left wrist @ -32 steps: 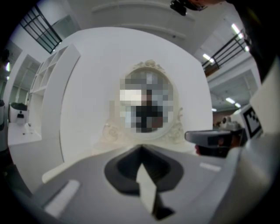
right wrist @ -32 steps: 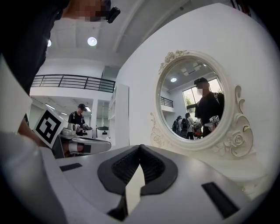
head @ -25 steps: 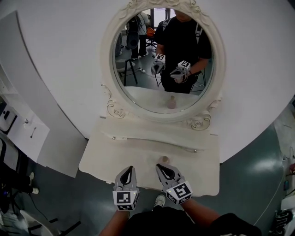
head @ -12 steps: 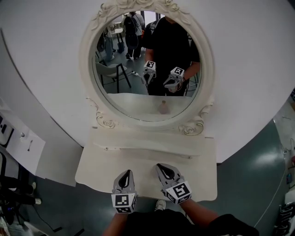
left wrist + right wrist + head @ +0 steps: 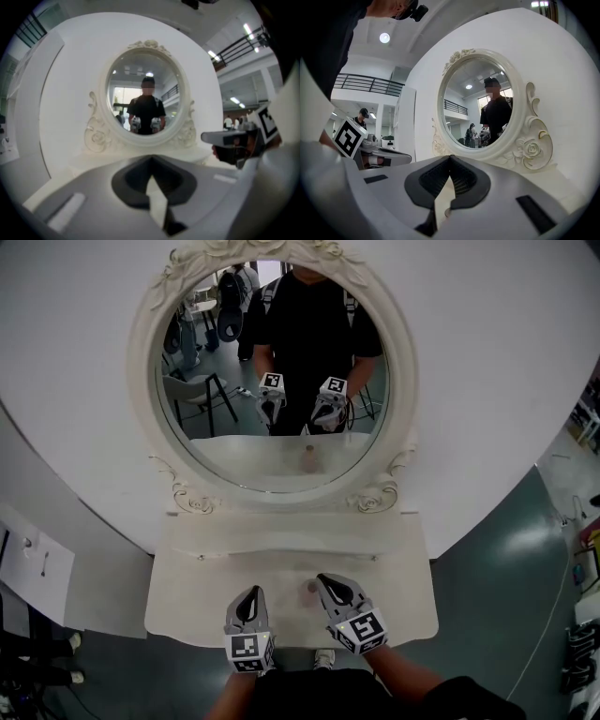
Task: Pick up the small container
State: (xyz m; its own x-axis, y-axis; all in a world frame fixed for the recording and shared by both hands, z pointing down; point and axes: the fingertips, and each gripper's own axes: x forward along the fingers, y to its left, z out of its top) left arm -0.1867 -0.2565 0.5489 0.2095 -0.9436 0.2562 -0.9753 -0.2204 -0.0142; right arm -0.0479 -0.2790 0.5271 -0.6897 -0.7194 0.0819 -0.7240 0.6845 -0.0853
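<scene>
Both hand-held grippers, left (image 5: 251,594) and right (image 5: 328,582), are hovering closed and empty over the worktop (image 5: 197,592). The small container (image 5: 311,589) is sitting between their tips. This looks like the approach, so the right one is going to need opening first.

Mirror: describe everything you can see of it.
The mirror is oval and stands upright at the back of the white table, against a white wall panel. Its cream frame looks carved, with a crest on top and scrolls and a rose at each lower corner; the right gripper view shows faint gilt lines there. The glass looks clean and unbroken. It reflects the person in black and, low down, the container. Neither gripper touches it.
</scene>
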